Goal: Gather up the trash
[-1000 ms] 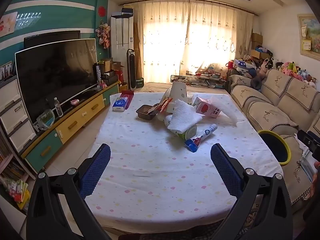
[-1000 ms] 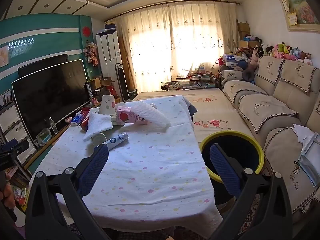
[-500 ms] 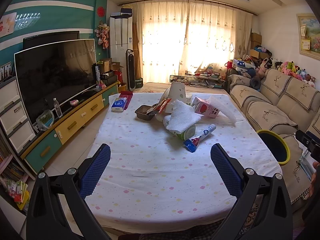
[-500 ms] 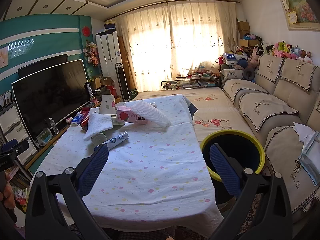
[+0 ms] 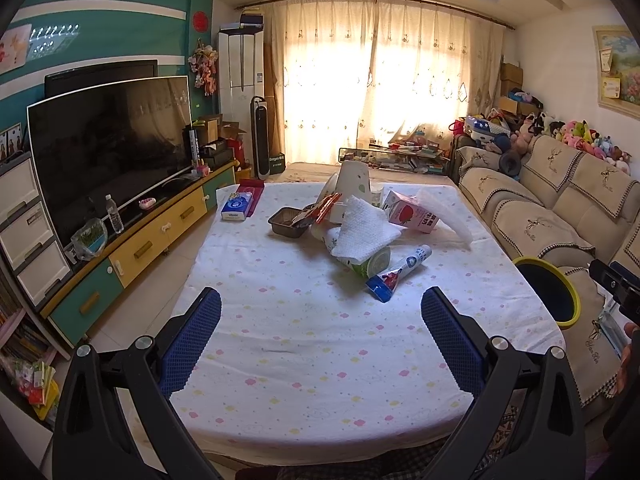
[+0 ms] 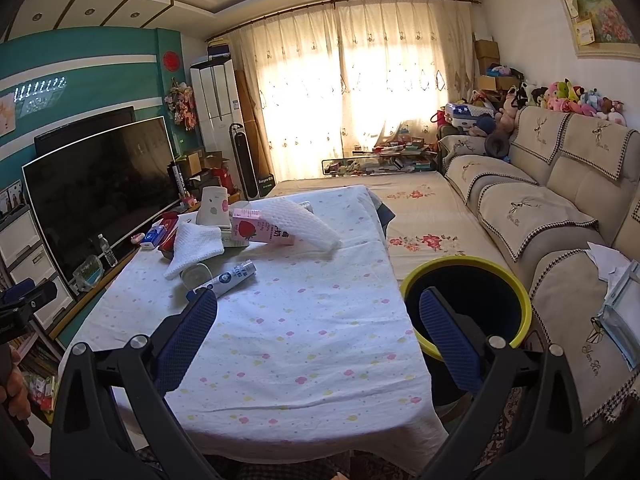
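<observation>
Surface (image 5: 320, 360) under spotted cloth, trash all uncollected, heaped at far middle. Yellow-rimmed bin (image 6: 516, 292) beside right edge, apparently empty. Largest to smallest: white towel (image 5: 364, 232), pink milk carton (image 5: 412, 216), foil tray (image 5: 286, 222), toothpaste tube (image 5: 400, 274). Left gripper (image 5: 320, 320) and right gripper (image 6: 318, 322) wide apart, holding nothing, short of heap.

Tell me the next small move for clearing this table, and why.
Probably reach the right gripper forward to the toothpaste tube. Both grippers are open and empty, the tube is the nearest piece of the trash pile, lying alone on the tablecloth, and the yellow-rimmed bin stands on that side.
</observation>
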Motion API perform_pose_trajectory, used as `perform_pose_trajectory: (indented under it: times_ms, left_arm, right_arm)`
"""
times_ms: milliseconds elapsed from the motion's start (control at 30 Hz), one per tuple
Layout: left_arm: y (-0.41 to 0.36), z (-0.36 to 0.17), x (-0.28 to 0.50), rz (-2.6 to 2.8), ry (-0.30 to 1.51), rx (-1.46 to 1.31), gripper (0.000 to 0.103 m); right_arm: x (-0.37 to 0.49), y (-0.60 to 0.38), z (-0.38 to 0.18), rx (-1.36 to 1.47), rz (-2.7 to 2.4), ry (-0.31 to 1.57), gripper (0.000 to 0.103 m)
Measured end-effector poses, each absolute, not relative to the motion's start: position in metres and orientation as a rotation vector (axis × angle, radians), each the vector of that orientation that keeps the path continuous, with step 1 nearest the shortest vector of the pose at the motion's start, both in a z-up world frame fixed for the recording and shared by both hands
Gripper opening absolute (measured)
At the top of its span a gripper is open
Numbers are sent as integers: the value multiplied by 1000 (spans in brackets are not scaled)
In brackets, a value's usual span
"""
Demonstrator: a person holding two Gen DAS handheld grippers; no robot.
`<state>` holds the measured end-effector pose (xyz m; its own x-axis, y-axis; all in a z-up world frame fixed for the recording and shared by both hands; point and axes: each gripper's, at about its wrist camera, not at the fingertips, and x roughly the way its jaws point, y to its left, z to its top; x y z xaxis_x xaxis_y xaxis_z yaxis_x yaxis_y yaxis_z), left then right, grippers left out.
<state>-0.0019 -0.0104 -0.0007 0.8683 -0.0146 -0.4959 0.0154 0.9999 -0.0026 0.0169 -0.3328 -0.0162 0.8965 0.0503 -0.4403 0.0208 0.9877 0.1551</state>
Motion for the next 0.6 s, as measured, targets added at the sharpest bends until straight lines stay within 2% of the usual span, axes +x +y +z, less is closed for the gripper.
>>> perform_pose_trajectory:
  times_ms: [600]
  left_arm:
    - [-9, -8, 4, -19, 526, 1, 99]
  right_arm:
    - [18, -335, -16, 164, 12, 467, 97]
